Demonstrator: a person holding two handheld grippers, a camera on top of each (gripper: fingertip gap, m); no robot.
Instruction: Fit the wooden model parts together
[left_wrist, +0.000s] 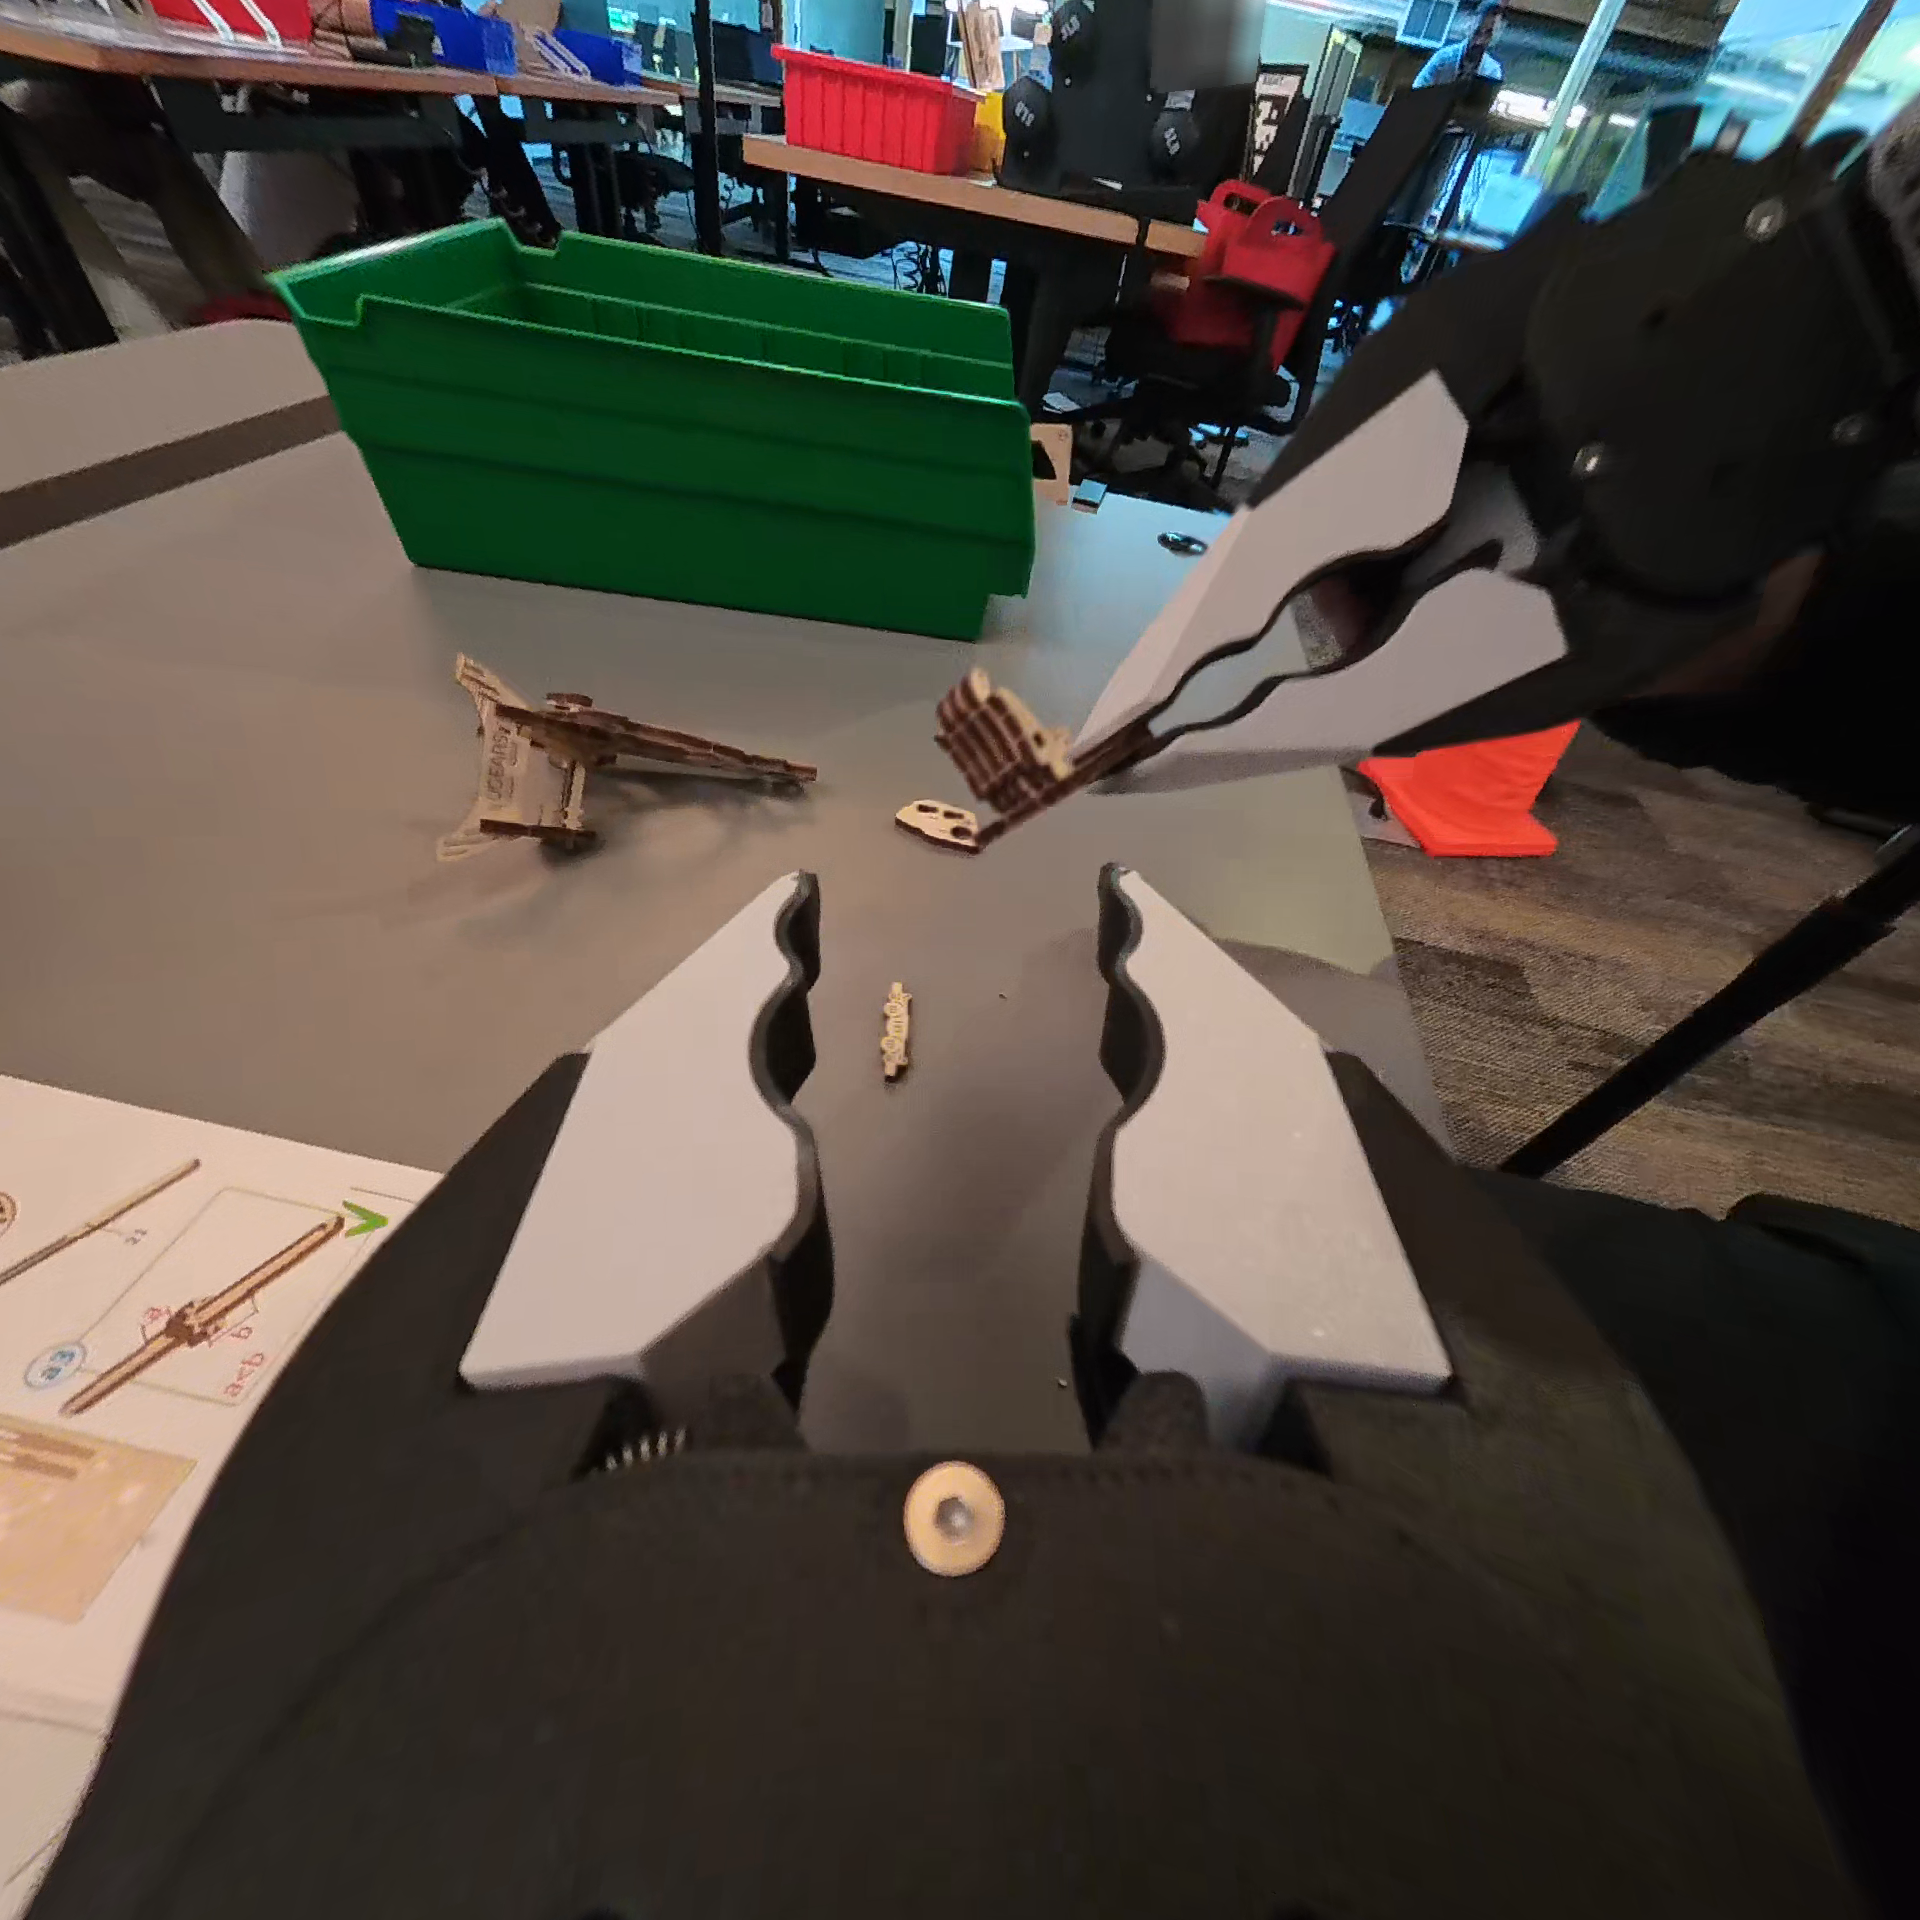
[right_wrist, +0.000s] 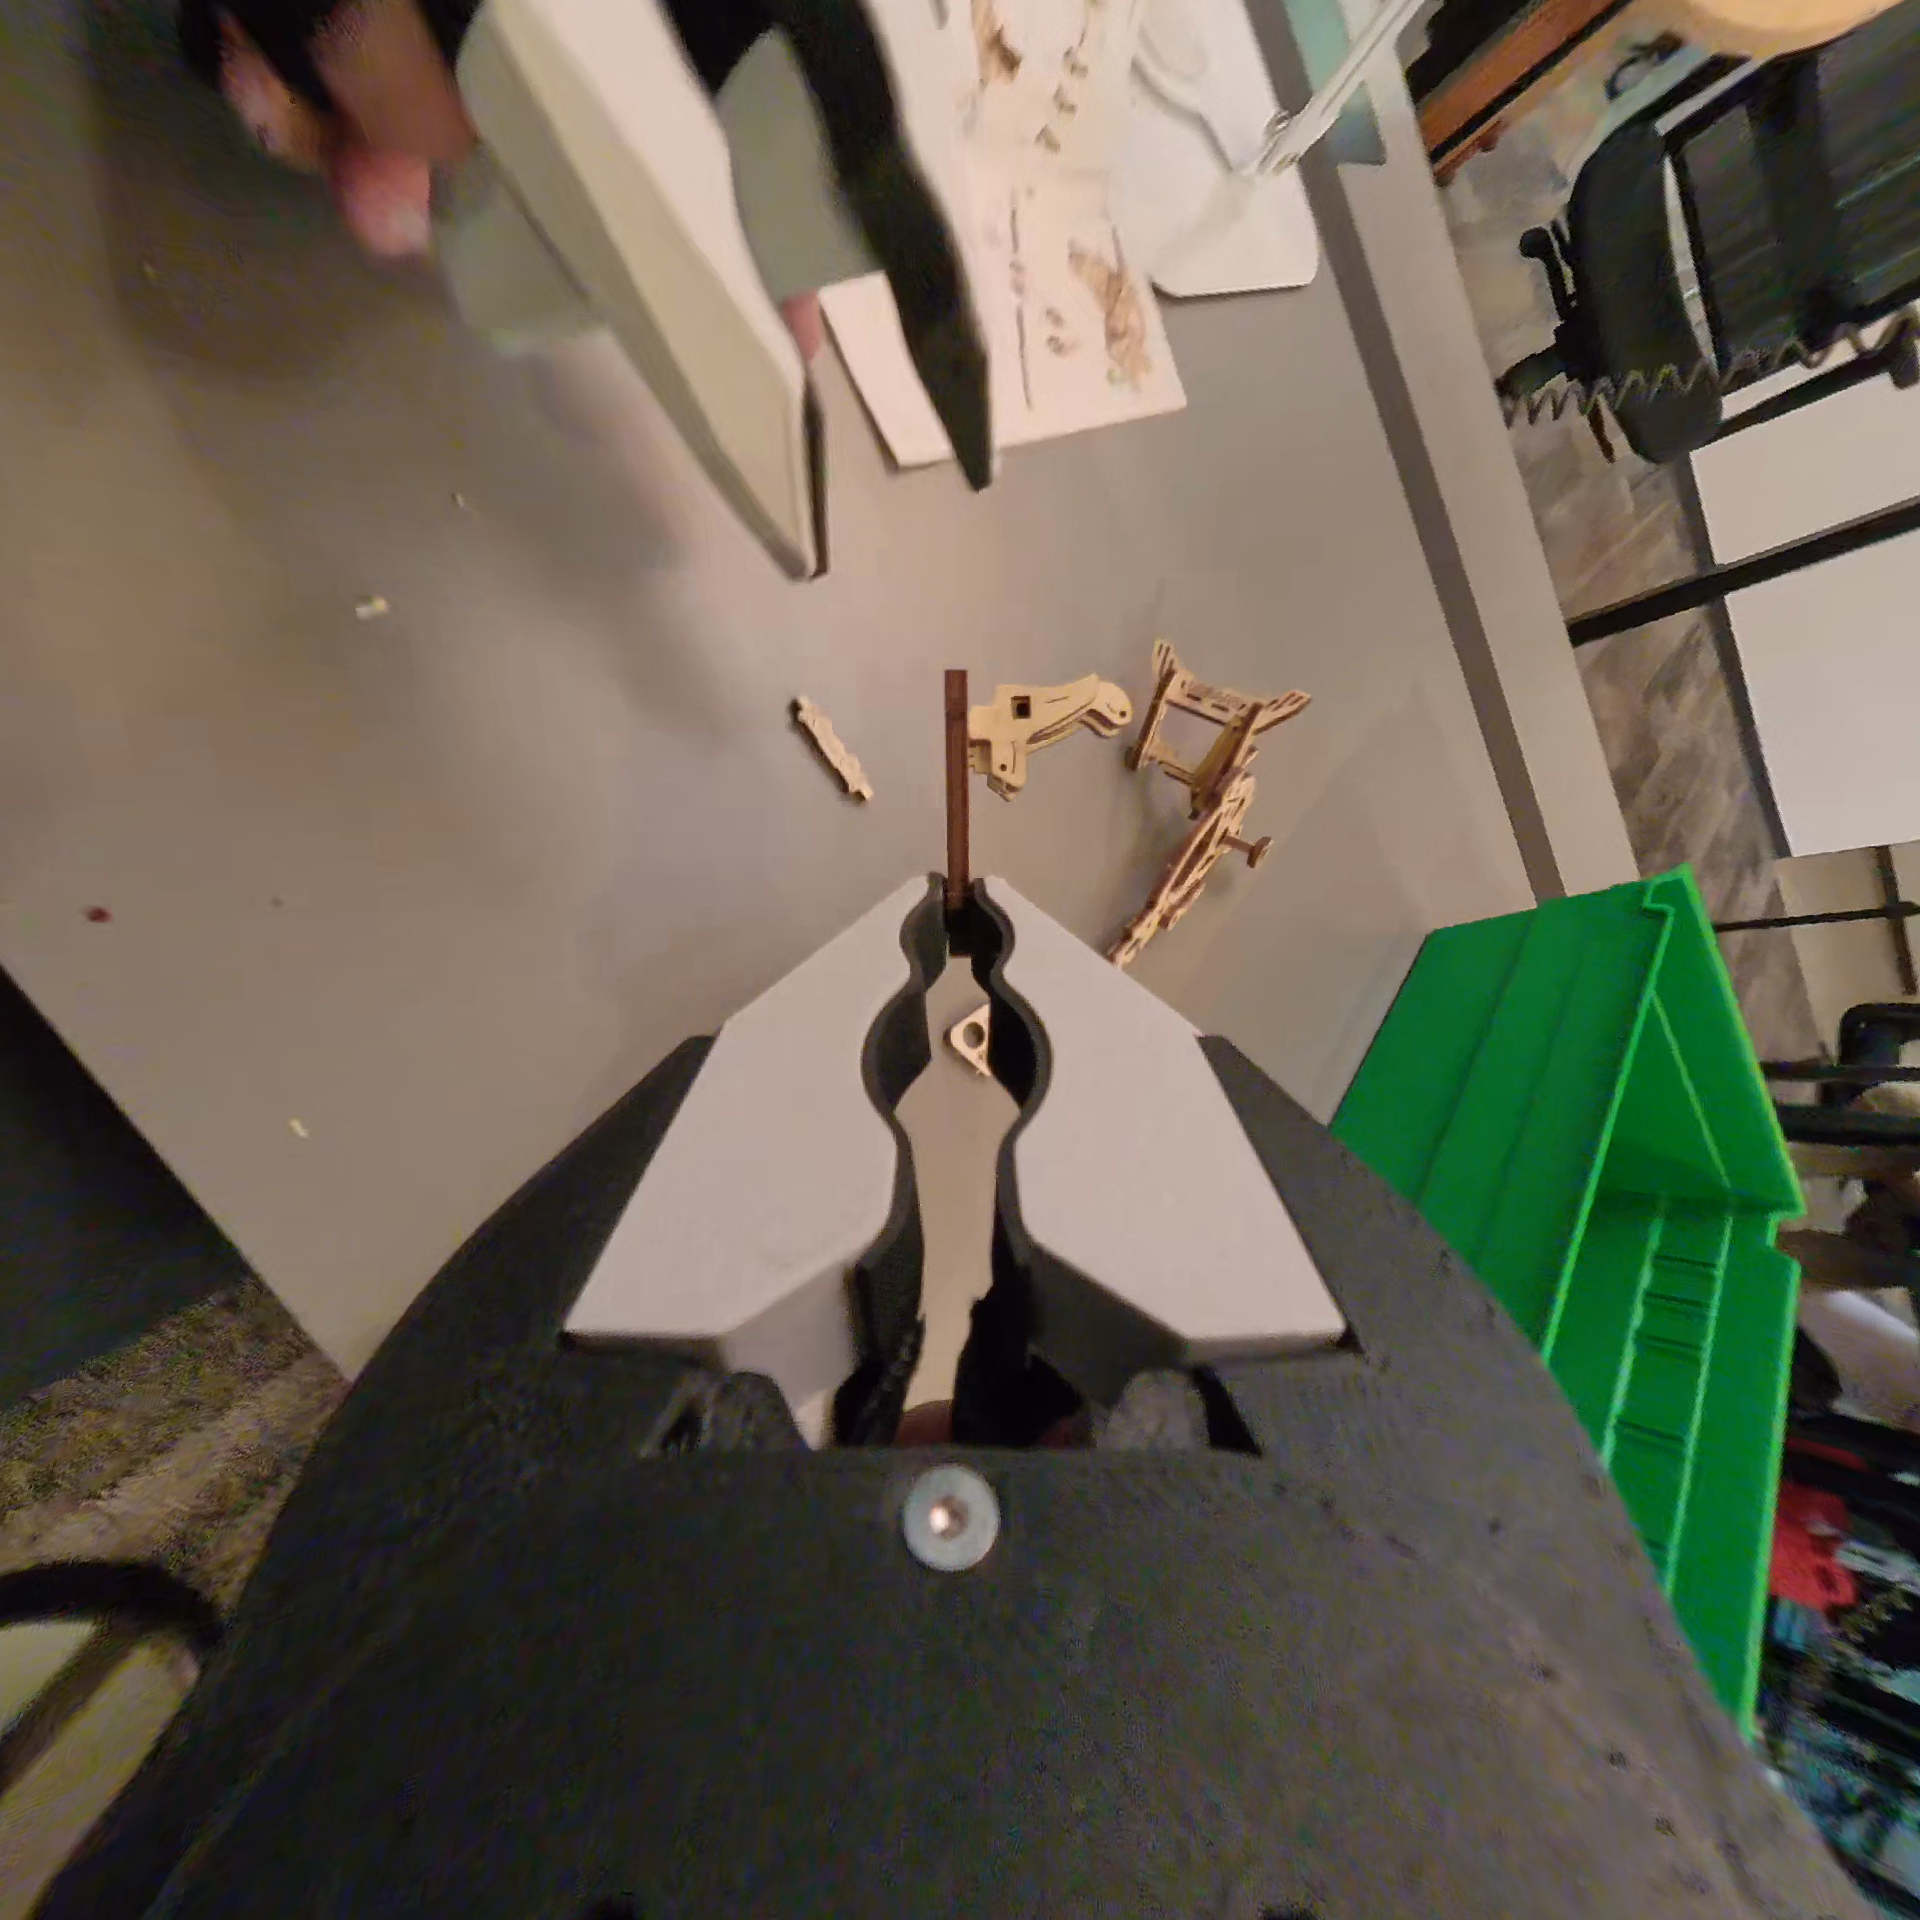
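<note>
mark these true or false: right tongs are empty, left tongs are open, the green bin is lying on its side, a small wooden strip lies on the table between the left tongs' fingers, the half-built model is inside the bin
1. The right tongs are empty. False: they are shut on a wooden part.
2. The left tongs are open. True: they hold nothing.
3. The green bin lies on its side. False: it stands upright on the table, open top up.
4. A small wooden strip lies on the table between the left tongs' fingers. True.
5. The half-built model is inside the bin. False: it lies on the table in front of the bin.
</note>
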